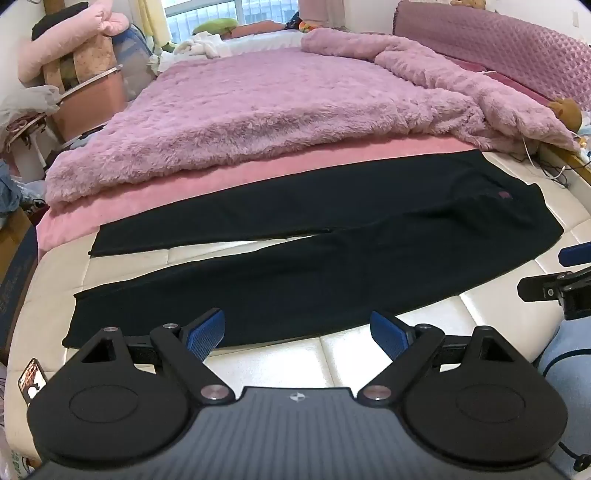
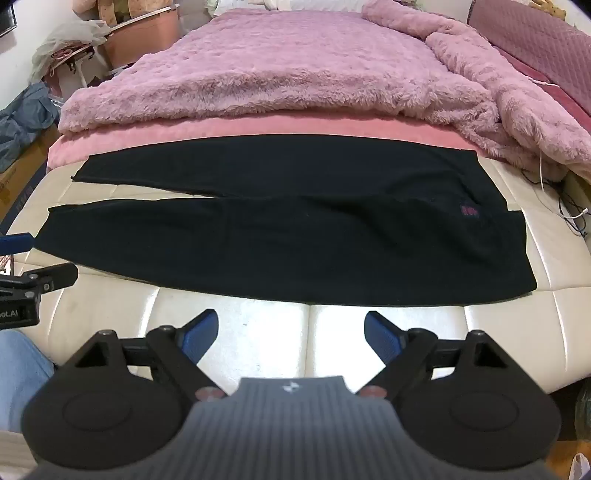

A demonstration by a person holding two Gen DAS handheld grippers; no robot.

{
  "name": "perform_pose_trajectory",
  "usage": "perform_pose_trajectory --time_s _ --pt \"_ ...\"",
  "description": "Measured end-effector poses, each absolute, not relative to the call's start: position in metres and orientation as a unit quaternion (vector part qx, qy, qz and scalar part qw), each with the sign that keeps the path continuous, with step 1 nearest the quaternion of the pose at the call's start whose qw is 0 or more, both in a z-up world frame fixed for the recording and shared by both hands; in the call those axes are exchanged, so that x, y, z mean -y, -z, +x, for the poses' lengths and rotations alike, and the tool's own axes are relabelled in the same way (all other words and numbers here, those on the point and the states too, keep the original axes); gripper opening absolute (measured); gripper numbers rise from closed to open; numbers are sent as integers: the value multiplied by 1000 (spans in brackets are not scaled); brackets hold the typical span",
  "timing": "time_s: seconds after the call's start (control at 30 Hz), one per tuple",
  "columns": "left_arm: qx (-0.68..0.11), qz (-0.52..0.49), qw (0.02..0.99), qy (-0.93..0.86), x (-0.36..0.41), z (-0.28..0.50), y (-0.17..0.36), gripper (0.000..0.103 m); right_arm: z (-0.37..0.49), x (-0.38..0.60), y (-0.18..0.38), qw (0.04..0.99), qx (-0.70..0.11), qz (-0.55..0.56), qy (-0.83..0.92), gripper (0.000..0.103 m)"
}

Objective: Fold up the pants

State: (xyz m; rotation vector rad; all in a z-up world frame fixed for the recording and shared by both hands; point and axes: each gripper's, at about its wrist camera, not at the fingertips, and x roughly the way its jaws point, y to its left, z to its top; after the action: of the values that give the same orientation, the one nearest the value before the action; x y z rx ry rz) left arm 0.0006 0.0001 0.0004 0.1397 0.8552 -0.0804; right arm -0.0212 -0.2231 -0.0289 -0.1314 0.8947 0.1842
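the black pants (image 1: 314,273) lay spread flat across the cream quilted foot of the bed (image 1: 369,354), waistband toward the right, both legs running left with a narrow gap of bed showing between them. a small reddish patch (image 2: 469,211) sat near the waist. no fold showed in the cloth, so the task looked not yet begun: laying one leg over the other and then shortening the length all seemed left to do.

the left gripper (image 1: 297,334) hung over the near leg's lower edge, its jaws spread wide with nothing between the blue pads (image 1: 207,334). the right gripper (image 2: 291,334) hung over bare cream bed just short of the pants, jaws likewise spread and empty.

beyond the pants lay a pink sheet (image 1: 155,199) and then a fluffy mauve blanket (image 1: 258,110).

the left view alone showed a phone (image 1: 31,380) at the bed's near left corner and a window (image 1: 207,13) far behind; the right view alone showed the whole waistband edge and a denim-clad leg (image 2: 18,369) at the lower left.
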Motion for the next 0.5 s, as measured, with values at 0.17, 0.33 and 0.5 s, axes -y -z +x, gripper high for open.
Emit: perform_pose_trajectory --time_s 0.17,0.33,0.5 --pt "-413 70 907 32 -1 0 -3 103 -22 223 31 895 -433 -63 -87 82" --pt "-411 67 909 26 -3 -6 -4 103 -30 217 30 896 -430 -63 -90 82" --pt "-412 64 909 25 -6 -7 -1 103 -25 221 29 896 -431 -62 -90 82"
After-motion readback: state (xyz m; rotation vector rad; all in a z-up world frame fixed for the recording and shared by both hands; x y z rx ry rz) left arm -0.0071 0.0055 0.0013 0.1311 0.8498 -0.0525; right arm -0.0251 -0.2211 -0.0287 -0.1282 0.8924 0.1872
